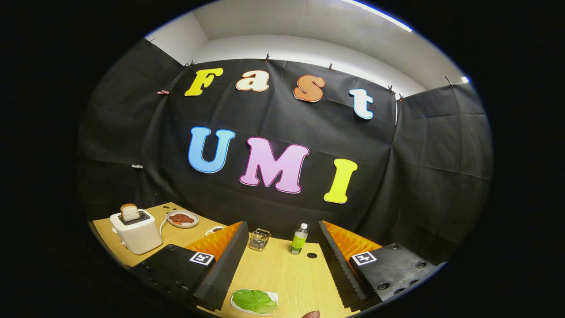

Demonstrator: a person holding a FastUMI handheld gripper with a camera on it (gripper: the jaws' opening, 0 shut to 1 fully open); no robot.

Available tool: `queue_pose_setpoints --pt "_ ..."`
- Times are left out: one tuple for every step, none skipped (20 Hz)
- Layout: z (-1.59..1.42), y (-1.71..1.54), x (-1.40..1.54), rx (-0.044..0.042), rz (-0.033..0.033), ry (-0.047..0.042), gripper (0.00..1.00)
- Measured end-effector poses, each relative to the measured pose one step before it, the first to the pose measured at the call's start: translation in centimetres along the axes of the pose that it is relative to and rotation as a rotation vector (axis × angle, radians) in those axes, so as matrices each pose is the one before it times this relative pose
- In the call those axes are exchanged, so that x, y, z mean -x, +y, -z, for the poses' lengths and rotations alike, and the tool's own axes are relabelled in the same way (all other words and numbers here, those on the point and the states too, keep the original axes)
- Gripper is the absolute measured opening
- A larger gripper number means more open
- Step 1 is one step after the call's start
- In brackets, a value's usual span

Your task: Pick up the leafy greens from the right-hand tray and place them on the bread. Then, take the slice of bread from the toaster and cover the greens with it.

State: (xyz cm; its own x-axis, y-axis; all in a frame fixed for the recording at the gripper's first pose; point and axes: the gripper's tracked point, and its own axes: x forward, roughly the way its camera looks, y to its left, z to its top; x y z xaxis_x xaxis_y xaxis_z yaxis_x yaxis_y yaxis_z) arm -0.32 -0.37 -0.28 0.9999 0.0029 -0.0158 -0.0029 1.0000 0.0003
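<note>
My claw (282, 265) is spread wide with nothing held, and the leafy greens (254, 300) lie on their small white tray (274, 297) at the near edge of the tabletop (287, 274), between my fingers. The toaster (137, 232), with its bread slice (129, 212) standing up, sits toward the far left corner, a plate (182, 219) just beside it, while a bottle (299, 239) and a wire holder (259, 239) stand along the back edge.

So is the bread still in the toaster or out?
In. The bread slice stands upright in the slot of the white toaster, its top poking out. The gripper is open, jaws apart above the leafy greens.
</note>
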Motion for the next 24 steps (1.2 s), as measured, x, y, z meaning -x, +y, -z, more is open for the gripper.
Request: queue_pose_setpoints --pt "0.227 0.134 -0.179 0.00423 -0.00723 0.0085 0.97" --pt "0.72 0.292 -0.244 0.00957 -0.01565 0.02496 0.97" --pt "1.302 0.494 -0.221 0.01305 -0.02618 0.04272 0.96" --pt "1.444 0.644 -0.241 0.00913 -0.03226 0.05167 0.96" --pt "1.43 0.527 -0.181 -0.00034 -0.03675 0.05541 0.97" --pt "1.71 0.686 -0.275 -0.01128 -0.03556 0.05493 0.97" --pt "1.799 0.571 -0.402 -0.01785 -0.03257 0.06023 0.97" --pt "2.008 0.502 -0.652 -0.01891 -0.03117 0.06421 0.97" --pt "2.053 0.534 -0.946 -0.01516 -0.03101 0.06688 0.97" --pt "2.371 0.432 -1.128 -0.00848 -0.03178 0.08159 0.96" --pt "1.948 0.299 -0.783 -0.00193 -0.02504 0.0637 0.97" --pt "2.027 0.305 -1.155 -0.00186 -0.03001 0.06584 0.96" --pt "1.692 0.127 -1.47 -0.00461 -0.01955 0.05898 0.96" --pt "1.262 -0.111 -1.214 -0.00666 -0.01433 0.05285 0.96" --pt "1.255 -0.128 -1.198 0.00071 -0.01246 0.04788 0.96" --pt "1.057 -0.288 -1.365 0.00547 -0.00107 0.04249 0.96" --pt "1.132 -0.359 -1.443 0.01034 -0.00065 0.03566 0.96" --pt "0.941 -0.333 -1.39 0.01115 0.00259 0.03934 0.95" --pt "0.686 -0.221 -1.457 0.01047 -0.00306 0.03359 0.95" --pt "0.427 -0.059 -1.229 0.00984 -0.00698 0.03125 0.95" --pt "0.442 -0.013 -1.131 0.01017 -0.0095 0.02844 0.95" --pt "0.24 -0.169 -0.997 0.01471 -0.00162 0.02335 0.95" --pt "0.325 -0.21 -1.026 0.01783 0.00774 0.02515 0.94" --pt "0.369 0.123 -0.936 0.01377 -0.00248 0.02903 0.92"
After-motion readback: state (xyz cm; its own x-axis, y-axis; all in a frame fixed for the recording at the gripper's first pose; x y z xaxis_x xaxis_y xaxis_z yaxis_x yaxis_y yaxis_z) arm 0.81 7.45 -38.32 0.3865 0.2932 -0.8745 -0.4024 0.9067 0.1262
